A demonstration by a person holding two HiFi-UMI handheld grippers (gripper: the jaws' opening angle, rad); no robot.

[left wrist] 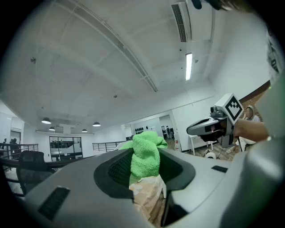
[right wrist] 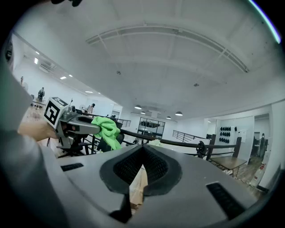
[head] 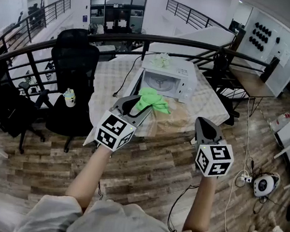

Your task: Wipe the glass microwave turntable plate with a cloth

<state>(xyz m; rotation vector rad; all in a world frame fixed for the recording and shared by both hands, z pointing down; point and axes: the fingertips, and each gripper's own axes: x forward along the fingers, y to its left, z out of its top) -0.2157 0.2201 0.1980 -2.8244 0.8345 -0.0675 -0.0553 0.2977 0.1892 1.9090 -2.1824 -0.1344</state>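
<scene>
Left gripper [head: 141, 108] grips the green cloth [head: 154, 99] near the microwave [head: 171, 78]; right gripper [head: 206, 125] closed, empty; plate not discernible, presumably inside; bring cloth in low, pressing flat

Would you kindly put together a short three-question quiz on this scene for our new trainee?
1. True or false: the green cloth is clamped in the jaws of the left gripper.
2. What is between the jaws of the right gripper? A) the cloth B) a glass plate C) nothing, they are closed together
3. Fill in: the white microwave stands on a ____.

Key: 1 true; 2 C; 3 table.
</scene>
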